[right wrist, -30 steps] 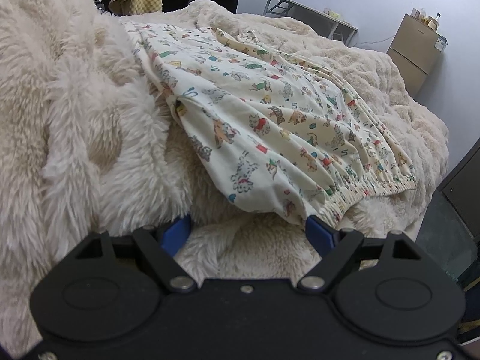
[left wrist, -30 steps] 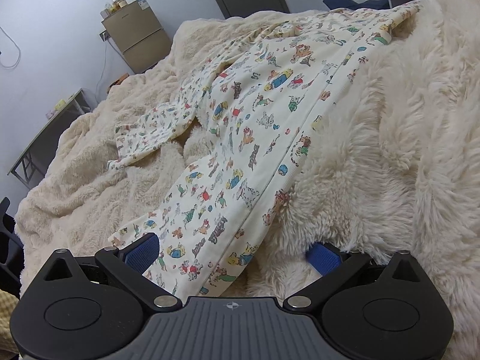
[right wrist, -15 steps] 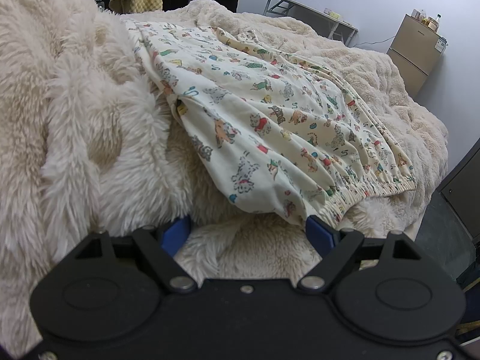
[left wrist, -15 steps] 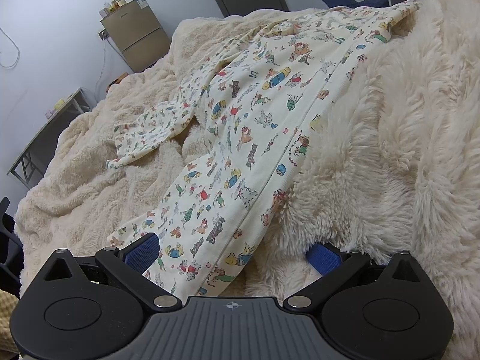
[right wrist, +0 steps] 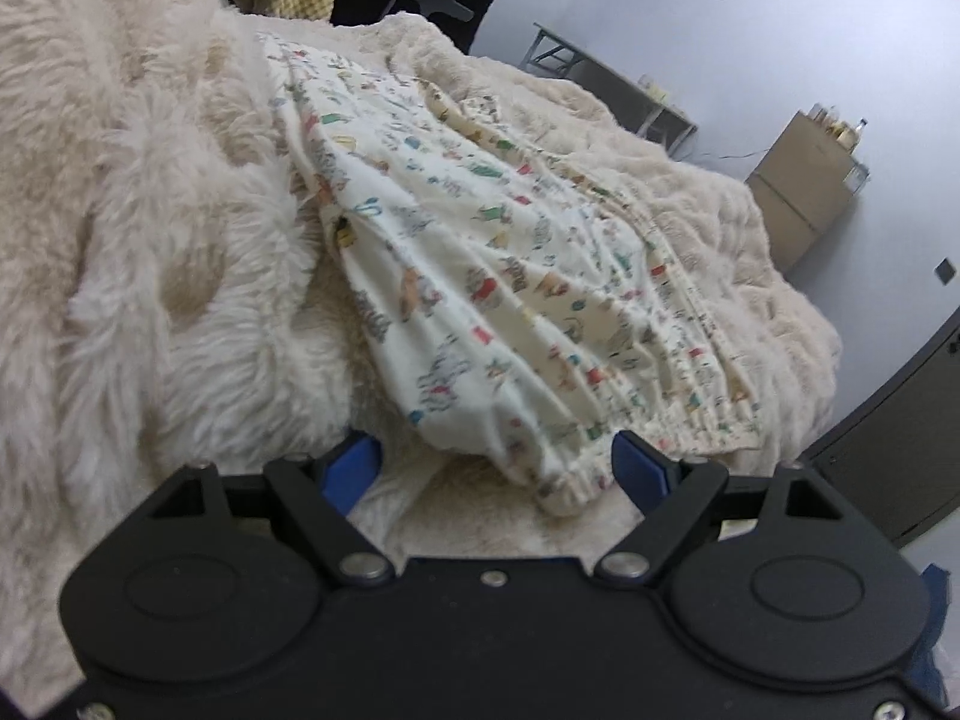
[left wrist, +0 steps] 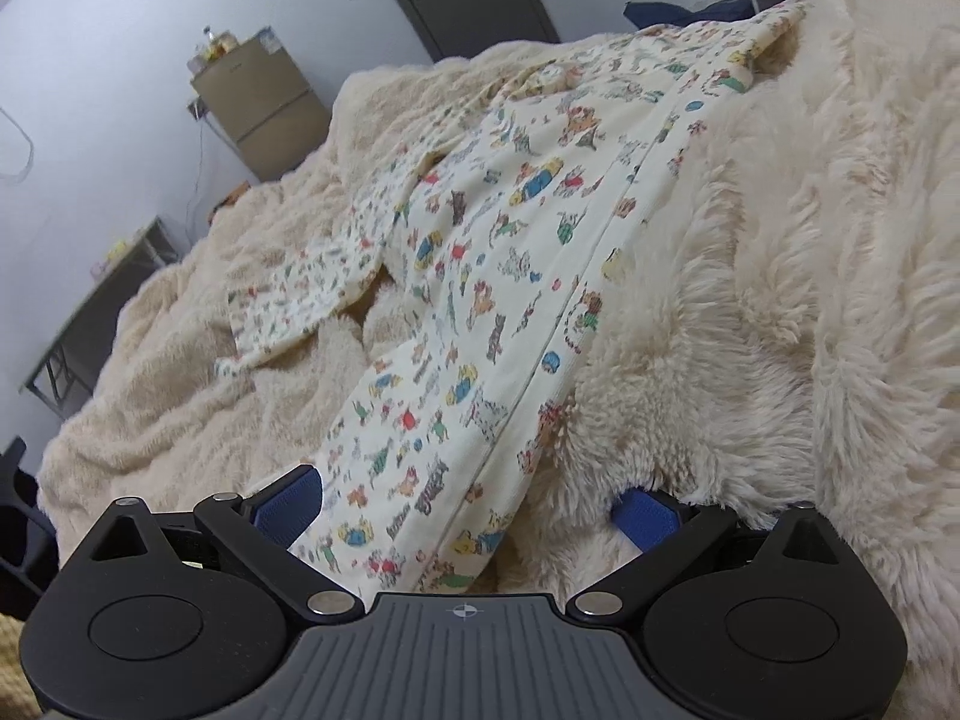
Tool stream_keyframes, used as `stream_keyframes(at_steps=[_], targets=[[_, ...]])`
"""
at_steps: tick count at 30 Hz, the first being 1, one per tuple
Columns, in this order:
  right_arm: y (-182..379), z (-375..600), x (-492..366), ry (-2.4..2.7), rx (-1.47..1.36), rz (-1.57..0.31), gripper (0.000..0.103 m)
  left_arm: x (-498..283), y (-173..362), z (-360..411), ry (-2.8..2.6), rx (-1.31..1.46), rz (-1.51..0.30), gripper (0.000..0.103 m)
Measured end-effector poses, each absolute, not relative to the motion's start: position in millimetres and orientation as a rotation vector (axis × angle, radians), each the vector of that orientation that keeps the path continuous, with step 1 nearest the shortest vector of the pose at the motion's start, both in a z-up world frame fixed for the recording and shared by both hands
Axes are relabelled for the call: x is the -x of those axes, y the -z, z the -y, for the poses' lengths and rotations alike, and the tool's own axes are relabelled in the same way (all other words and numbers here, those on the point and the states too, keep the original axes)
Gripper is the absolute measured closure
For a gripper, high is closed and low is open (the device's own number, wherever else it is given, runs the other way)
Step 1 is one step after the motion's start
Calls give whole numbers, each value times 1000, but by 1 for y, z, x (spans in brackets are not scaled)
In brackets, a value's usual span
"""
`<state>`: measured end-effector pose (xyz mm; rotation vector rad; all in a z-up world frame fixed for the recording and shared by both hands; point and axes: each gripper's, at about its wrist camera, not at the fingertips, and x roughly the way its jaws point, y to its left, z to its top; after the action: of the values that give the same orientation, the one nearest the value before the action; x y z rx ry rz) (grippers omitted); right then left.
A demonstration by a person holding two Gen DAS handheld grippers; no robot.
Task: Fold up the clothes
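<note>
- We see the cream pajama pants [left wrist: 516,276], printed with small cartoon animals, lying stretched out on a shaggy cream blanket [left wrist: 840,312] straight ahead of both grippers.
- One leg's hem lies between the spread fingers of our left gripper [left wrist: 468,510]; neither blue pad presses it.
- The elastic waistband [right wrist: 648,450] lies just ahead of our right gripper [right wrist: 498,474], whose jaws stand wide apart, gripping nothing.
- The other leg [left wrist: 306,294] splays off to the left of the left gripper.
- Bare blanket lies on both sides of the garment; a brown cabinet [left wrist: 258,102] and a grey table [left wrist: 90,324] stand well beyond the bed's far edge.
</note>
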<state>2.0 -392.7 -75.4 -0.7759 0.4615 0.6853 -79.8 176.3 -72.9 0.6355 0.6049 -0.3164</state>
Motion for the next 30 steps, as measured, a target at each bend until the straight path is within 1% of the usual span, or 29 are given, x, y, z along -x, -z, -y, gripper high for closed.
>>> stream_keyframes(at_steps=[4,7,13,14,16,18,20,21,22,23,24,25,26,27,28,30], targets=[[75,389,0,-690,798,-420,20,84,74,-183,307,-610,-554,1],[86,377,-1,-711,853,-401,20,86,76,-188,307,-591,-539,1],[95,360,-10,-646,905,-336,18,96,74,-195,269,-711,-495,2],[96,359,-11,-634,901,-325,17,96,76,-194,261,-730,-494,3],[99,357,-15,-620,886,-317,13,91,86,-188,261,-780,-509,8],[105,356,-17,-623,886,-318,13,82,100,-179,265,-827,-515,11],[110,357,-19,-628,883,-314,14,74,108,-174,271,-833,-520,17],[110,358,-20,-632,878,-316,17,68,113,-171,281,-839,-530,23],[109,360,-20,-641,873,-326,27,64,116,-169,290,-843,-539,35],[107,363,-21,-655,869,-341,34,61,117,-170,291,-844,-550,44],[104,365,-20,-667,868,-352,47,55,119,-173,282,-844,-578,62],[103,366,-18,-671,872,-357,61,52,121,-177,284,-846,-603,77],[102,367,-17,-671,878,-359,70,50,122,-179,286,-847,-624,85],[101,367,-16,-671,884,-361,84,50,123,-181,291,-847,-634,96],[100,368,-14,-671,890,-363,86,51,122,-186,300,-842,-654,97],[97,370,-11,-670,894,-361,88,57,115,-194,290,-821,-636,100]])
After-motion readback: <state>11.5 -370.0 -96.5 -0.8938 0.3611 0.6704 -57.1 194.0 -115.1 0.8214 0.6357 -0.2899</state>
